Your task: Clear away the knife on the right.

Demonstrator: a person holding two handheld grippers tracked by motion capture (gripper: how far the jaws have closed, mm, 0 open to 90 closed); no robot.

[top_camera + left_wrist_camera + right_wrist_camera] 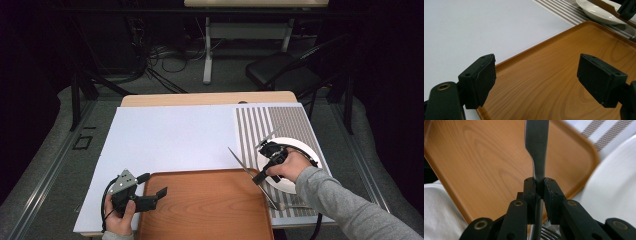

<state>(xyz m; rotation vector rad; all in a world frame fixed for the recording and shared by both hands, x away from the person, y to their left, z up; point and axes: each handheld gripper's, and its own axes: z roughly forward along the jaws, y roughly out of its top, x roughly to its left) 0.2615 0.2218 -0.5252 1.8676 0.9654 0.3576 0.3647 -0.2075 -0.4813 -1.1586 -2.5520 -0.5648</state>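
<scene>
High view: at the left, the left gripper (152, 186) hovers over the near-left corner of the wooden tray (205, 210), its fingers (477, 80) spread wide and empty. To the right, the right gripper (260, 176) pinches a table knife (241, 165) tightly, just beside the white plate (300, 150) on the striped placemat (290, 125).

Beyond your table (150, 99) the room is dark, its walls lost in black. A grey floor (55, 150) runs around it. Behind stand a black chair (280, 70), a white desk leg (207, 50) under a pale desktop (255, 3), and tangled cables (165, 55) on the floor.
</scene>
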